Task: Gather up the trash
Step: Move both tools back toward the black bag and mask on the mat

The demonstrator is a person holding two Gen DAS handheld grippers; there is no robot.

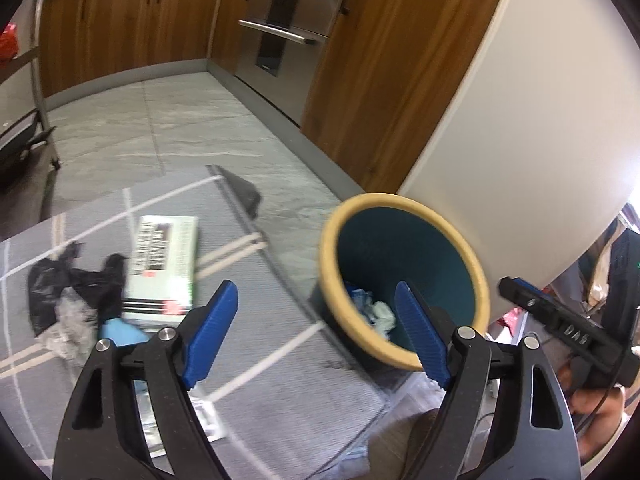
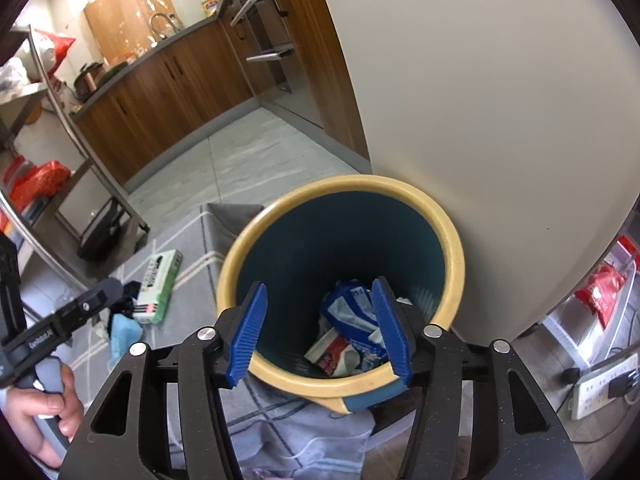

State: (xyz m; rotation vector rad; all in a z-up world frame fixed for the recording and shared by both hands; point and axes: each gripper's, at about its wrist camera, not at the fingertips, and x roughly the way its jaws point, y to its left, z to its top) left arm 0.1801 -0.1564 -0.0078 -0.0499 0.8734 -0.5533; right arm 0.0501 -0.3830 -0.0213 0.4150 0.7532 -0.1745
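A teal bin with a yellow rim point(image 1: 476, 276) point(image 2: 452, 240) stands on the grey rug against a white fridge. Crumpled wrappers point(image 2: 352, 332) and tissue point(image 1: 380, 314) lie at its bottom. My right gripper point(image 2: 318, 330) hovers open over the bin's mouth with nothing between its blue pads. To the bin's left, my left gripper point(image 1: 316, 332) is open and empty above the rug. On the rug lie a green-and-white box point(image 1: 166, 264) point(image 2: 158, 286), a black plastic bag point(image 1: 68, 288), clear crumpled plastic point(image 1: 74, 328) and a blue cloth point(image 1: 120, 330) point(image 2: 124, 334).
Wooden cabinets point(image 1: 132, 20) and a steel oven point(image 1: 284, 24) line the far side of the grey tiled floor. A metal rack point(image 2: 60, 128) stands at left. A power strip point(image 2: 600, 384) and red bags point(image 2: 600, 292) lie right of the fridge point(image 2: 480, 100).
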